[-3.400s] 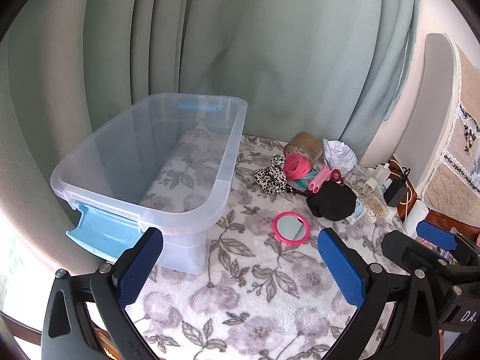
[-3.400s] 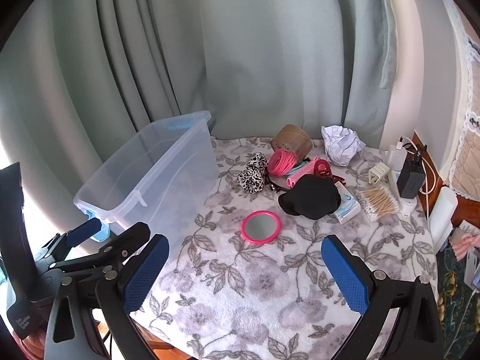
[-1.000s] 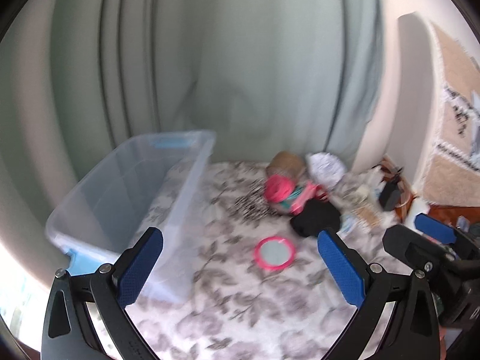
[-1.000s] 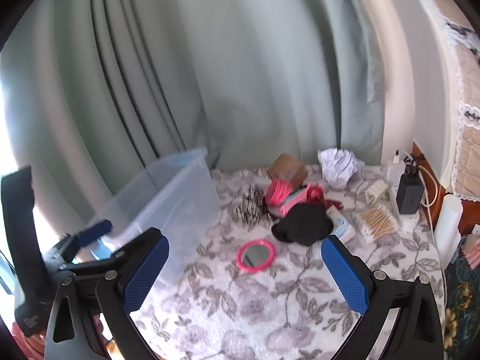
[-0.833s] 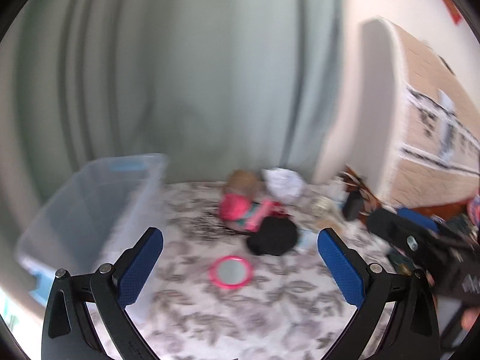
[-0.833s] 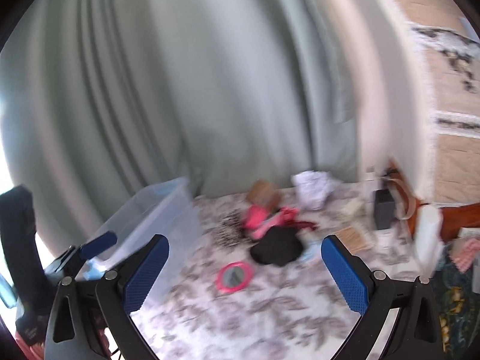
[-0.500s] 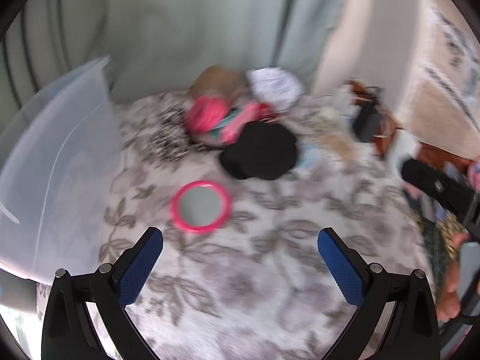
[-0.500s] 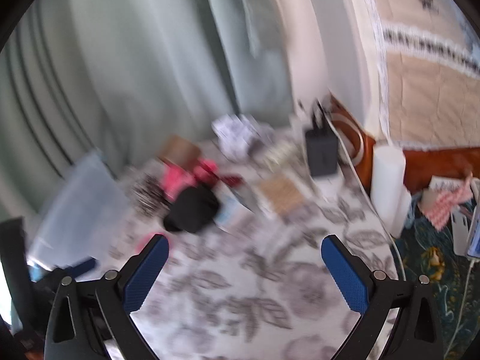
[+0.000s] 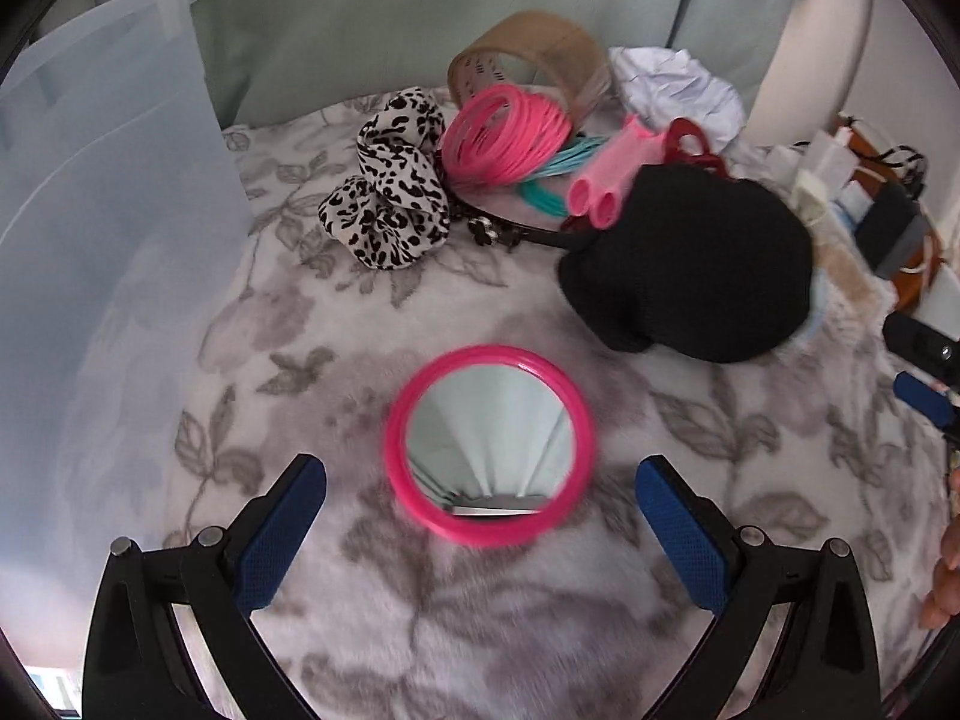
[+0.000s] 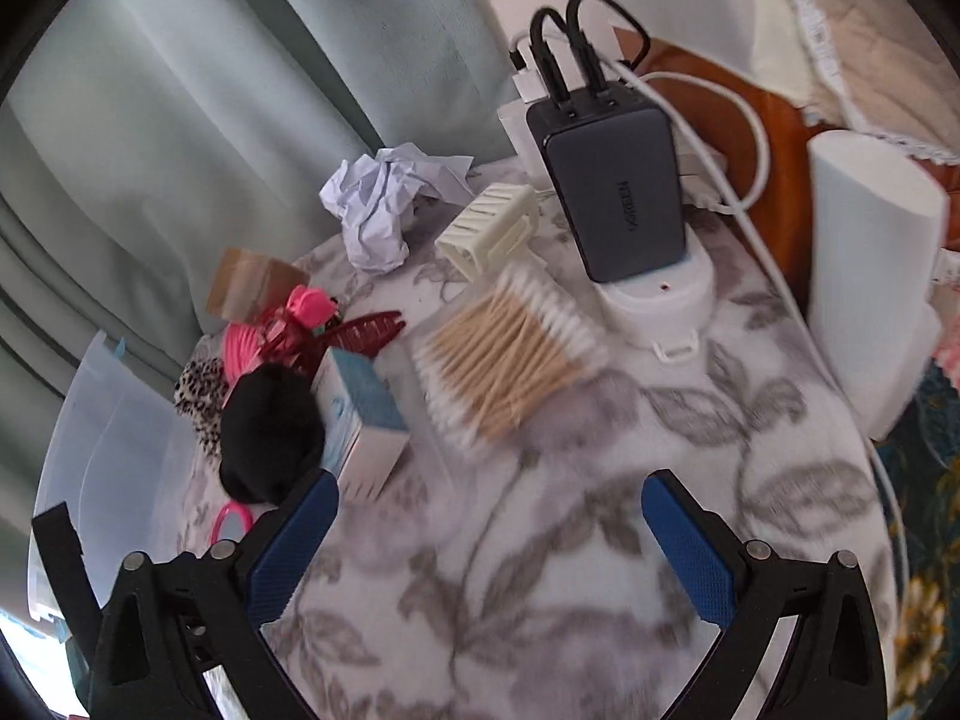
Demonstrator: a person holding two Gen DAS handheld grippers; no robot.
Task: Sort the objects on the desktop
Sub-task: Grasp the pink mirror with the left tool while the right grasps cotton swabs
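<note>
Since 3.4 s ago both of our claws have dropped from a high, wide look over the whole surface to close range, the left one now poised at the mirror and the right one swung toward the far right of the clutter. Largest first, the clear bin [image 9: 114, 228] stands along the left edge, stiff and light, and nothing shows inside the part we can see. Next, the black knit hat [image 9: 690, 276] lies near the middle right, soft and easy to pinch anywhere on its bulk. The pink round mirror [image 9: 489, 445] lies flat just ahead of the left claw [image 9: 480, 534], whose jaws stand wide apart and hold nothing. We judge the mirror rigid, light and breakable, so we would take it across the plastic rim, not on the glass. The right claw [image 10: 489, 540] is likewise spread wide and empty, above bare floral cloth. Smallest, the cotton swabs [image 10: 510, 354] look loose, light and ready to scatter, so we would grip the bundle across its middle. Only the right view shows the swabs clearly, with the grey charger [image 10: 618, 192] and the small blue box [image 10: 360, 414]. Only the left view shows the mirror whole, with the pink bangles [image 9: 507, 135] and the leopard scrunchie [image 9: 390, 204].
</note>
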